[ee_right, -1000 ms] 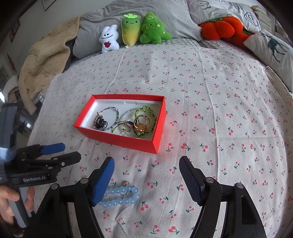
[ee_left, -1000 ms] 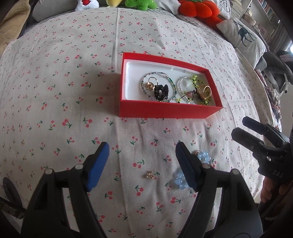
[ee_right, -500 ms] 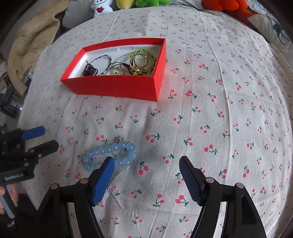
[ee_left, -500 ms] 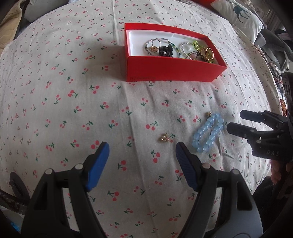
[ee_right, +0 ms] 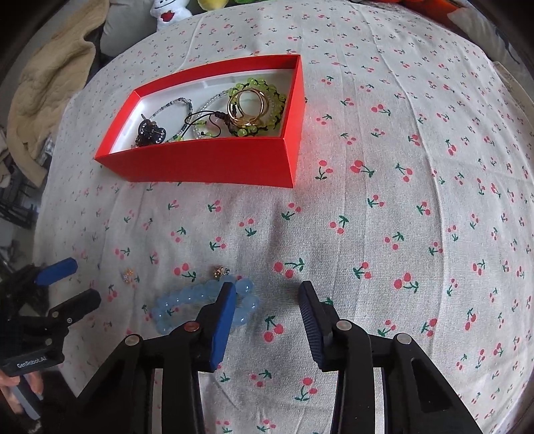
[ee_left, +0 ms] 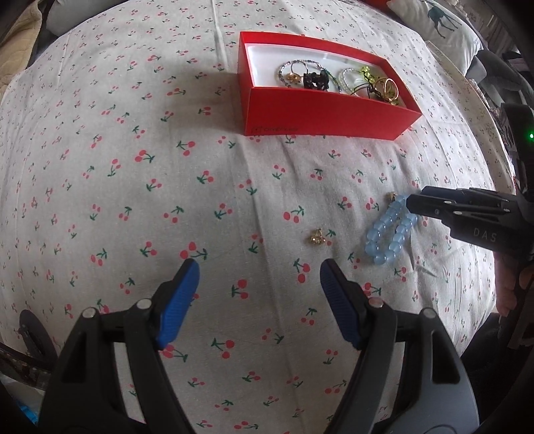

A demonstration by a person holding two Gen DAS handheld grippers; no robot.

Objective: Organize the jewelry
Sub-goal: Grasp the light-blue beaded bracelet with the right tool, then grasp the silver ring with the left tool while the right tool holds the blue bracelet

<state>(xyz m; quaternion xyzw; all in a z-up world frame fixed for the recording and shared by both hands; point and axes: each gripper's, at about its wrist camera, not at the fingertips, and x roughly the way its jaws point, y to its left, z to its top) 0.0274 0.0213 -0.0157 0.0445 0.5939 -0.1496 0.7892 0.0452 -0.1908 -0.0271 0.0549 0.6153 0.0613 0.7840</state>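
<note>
A red box [ee_left: 330,118] [ee_right: 207,167] on the cherry-print bedsheet holds several bracelets, rings and a black clip. A light blue bead bracelet [ee_left: 388,233] [ee_right: 187,305] lies on the sheet in front of the box. A small gold earring [ee_left: 316,236] [ee_right: 127,276] lies left of it, another small gold piece [ee_left: 391,195] [ee_right: 218,272] at its far end. My left gripper [ee_left: 258,293] is open and empty, just short of the earring. My right gripper [ee_right: 265,308] [ee_left: 414,204] is open, low over the bracelet's right end, its left finger [ee_right: 222,320] covering some beads.
Plush toys [ee_right: 168,13] and a beige blanket [ee_right: 43,96] lie at the far end of the bed. A pillow with a deer print [ee_left: 444,20] sits at the far right. The bed edge is close behind both grippers.
Both grippers have moved down and closer to the sheet. The right gripper has narrowed somewhat and come down onto the blue bracelet's end. The jewelry has not moved.
</note>
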